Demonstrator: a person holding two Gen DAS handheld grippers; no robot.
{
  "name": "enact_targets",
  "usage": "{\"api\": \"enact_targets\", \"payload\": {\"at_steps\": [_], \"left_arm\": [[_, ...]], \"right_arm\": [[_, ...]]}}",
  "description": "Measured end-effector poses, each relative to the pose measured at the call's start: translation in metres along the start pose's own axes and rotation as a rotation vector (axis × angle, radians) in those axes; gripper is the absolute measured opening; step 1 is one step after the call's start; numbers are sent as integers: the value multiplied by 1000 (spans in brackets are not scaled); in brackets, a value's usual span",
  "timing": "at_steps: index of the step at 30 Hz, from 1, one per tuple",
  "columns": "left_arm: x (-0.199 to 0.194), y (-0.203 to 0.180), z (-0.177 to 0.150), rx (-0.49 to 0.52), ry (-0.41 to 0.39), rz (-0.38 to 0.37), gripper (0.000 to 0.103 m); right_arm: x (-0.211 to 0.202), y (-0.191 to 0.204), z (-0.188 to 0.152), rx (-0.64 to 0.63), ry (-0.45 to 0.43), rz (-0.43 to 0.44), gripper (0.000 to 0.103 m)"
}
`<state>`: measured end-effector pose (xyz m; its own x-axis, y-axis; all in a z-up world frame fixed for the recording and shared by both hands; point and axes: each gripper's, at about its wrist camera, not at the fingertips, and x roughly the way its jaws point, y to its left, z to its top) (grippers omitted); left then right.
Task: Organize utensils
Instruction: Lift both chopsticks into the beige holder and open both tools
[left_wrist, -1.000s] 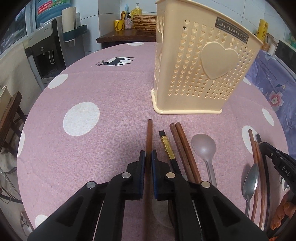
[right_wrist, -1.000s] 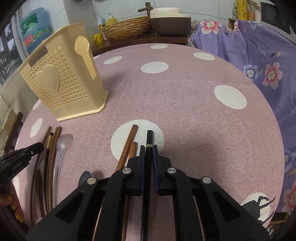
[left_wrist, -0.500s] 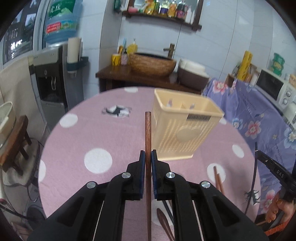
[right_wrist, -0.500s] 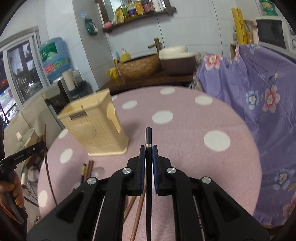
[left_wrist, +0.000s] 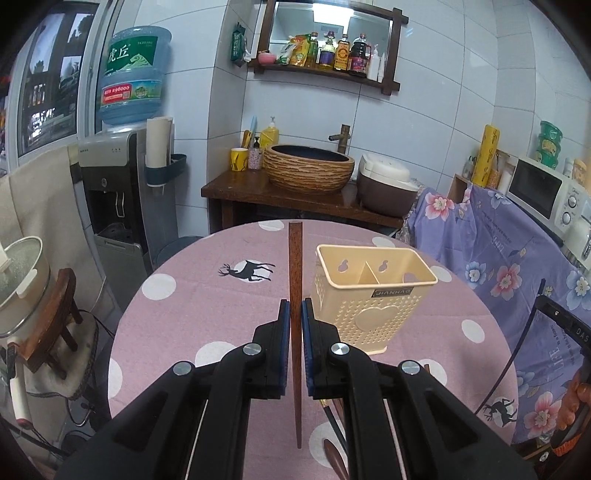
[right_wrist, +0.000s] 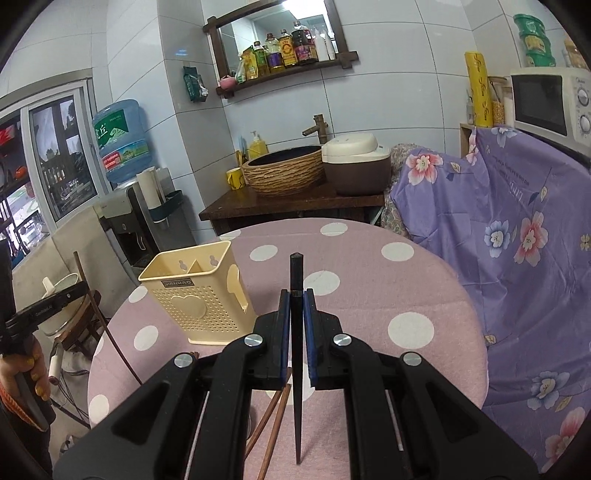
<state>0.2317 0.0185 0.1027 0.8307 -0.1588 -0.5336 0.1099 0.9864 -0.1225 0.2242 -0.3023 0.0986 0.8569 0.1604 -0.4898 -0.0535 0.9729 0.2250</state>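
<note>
My left gripper (left_wrist: 294, 306) is shut on a brown wooden chopstick (left_wrist: 295, 266) held high over the pink dotted table (left_wrist: 207, 306), its thick end pointing away. The cream perforated utensil holder (left_wrist: 373, 295) stands upright just right of it, two compartments showing empty. My right gripper (right_wrist: 295, 297) is shut on a black chopstick (right_wrist: 296, 273), also lifted, with the holder (right_wrist: 201, 291) to its left. Two brown chopsticks (right_wrist: 275, 424) lie on the table under the right gripper. More utensils (left_wrist: 334, 443) lie under the left one, mostly hidden.
A purple floral cloth (right_wrist: 517, 258) covers furniture right of the table. Beyond the table's far edge stands a dark wooden counter (left_wrist: 280, 192) with a woven basin and a rice cooker. A water dispenser (left_wrist: 122, 177) and a stool with a pot (left_wrist: 22, 280) are at the left.
Both grippers rose from the table and tipped up, each carrying its chopstick. The holder now looks smaller and lower, and the room beyond has come into view.
</note>
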Motion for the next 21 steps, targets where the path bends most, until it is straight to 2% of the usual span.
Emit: {"api": "enact_targets", "payload": {"at_steps": [6,12,15,18,21], "left_arm": [[-15,3,28,2,-60,11,8],[-39,-11,91,24,-183,21,8],[-45,-23,129,14,-223,-6,8],[-42,-38,150,21,-260,-10,8],[-29,-52,157,39,-266,-16,8]], "right_arm": [[-8,9,24,-34,-38,-1,8],[-25,37,90,-75,-140,17,8],[-35,58,131,-84,-199,56,8],[-41,81,162,-95,-247,82,8],[-36,100,174,-90,-270,102,8]]}}
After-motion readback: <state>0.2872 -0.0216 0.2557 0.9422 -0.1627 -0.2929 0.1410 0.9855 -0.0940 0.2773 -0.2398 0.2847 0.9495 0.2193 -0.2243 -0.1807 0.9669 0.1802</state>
